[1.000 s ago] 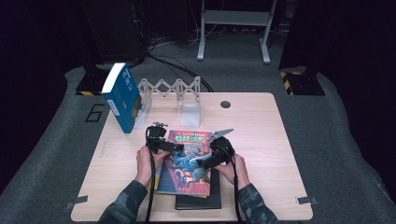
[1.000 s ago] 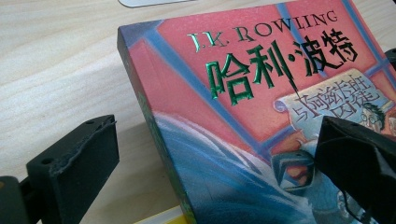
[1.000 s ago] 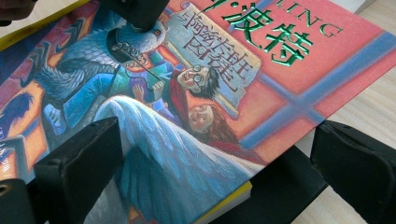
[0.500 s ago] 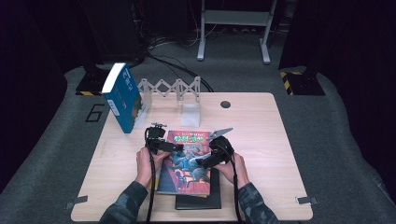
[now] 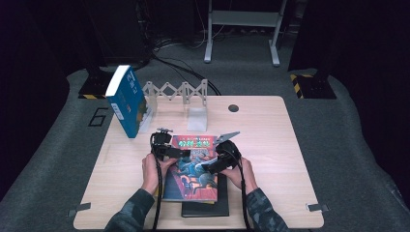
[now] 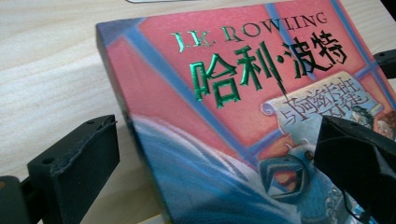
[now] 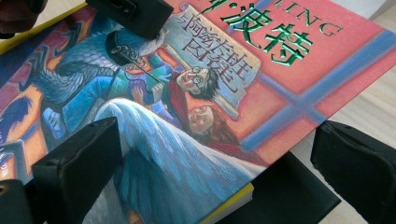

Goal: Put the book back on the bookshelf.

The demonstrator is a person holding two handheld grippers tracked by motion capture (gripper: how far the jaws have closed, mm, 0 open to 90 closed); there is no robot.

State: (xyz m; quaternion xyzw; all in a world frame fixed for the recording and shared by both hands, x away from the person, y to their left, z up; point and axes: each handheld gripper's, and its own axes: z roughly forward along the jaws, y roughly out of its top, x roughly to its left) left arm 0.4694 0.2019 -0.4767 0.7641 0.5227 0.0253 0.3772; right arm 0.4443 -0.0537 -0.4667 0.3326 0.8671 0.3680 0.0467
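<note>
Blue book: upright at tabletop far left, leaning on white accordion rack. Count: 1.
Left gripper: fingers spread open, straddling the spine edge of the Harry Potter paperback, one finger over the cover, one outside; not clamped.
Harry Potter paperback: front centre, flat on a black book. Count: 1 each, 3 books total.
Right gripper: fingers open, straddling the paperback's page edge.
Change vs 1 s ago: basically none; both grippers hold the same pose, book unmoved.
Meaning: likely lining up a two-sided pinch; lift not started.
Rack: 1, holds only the blue book.
</note>
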